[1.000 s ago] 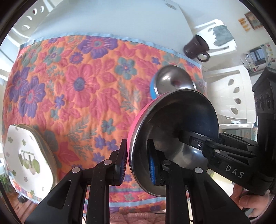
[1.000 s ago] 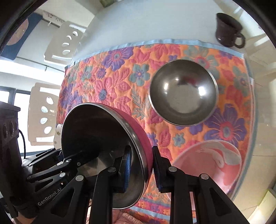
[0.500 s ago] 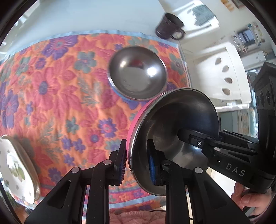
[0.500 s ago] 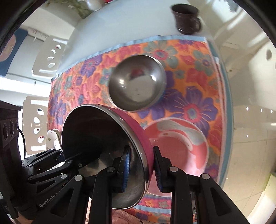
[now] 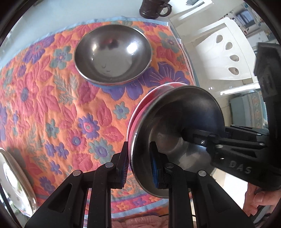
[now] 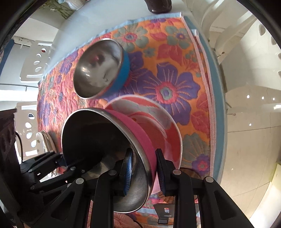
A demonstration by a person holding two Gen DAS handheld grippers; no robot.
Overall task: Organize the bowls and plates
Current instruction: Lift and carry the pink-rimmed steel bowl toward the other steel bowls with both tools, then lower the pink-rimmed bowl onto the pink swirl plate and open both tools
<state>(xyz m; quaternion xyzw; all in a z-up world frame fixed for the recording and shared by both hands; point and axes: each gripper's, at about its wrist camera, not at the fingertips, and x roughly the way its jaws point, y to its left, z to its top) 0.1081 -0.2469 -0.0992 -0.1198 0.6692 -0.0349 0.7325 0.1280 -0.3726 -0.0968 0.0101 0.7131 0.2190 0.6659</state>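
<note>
I have the pink-walled steel bowl [image 5: 175,140] pinched from both sides: my left gripper [image 5: 138,166] has its jaws clamped on one part of the rim, my right gripper [image 6: 144,171] clamped on the opposite part. The bowl is tilted, directly above the red and white patterned plate [image 6: 158,126]; I cannot tell if they touch. Just beyond that plate sits the blue-walled steel bowl [image 5: 112,54] on the orange floral quilted mat [image 5: 52,105]. Past the mat's far edge stands a dark brown mug [image 5: 152,8] on the bench. "DAS" is moulded on the right gripper's body [image 5: 240,169].
</note>
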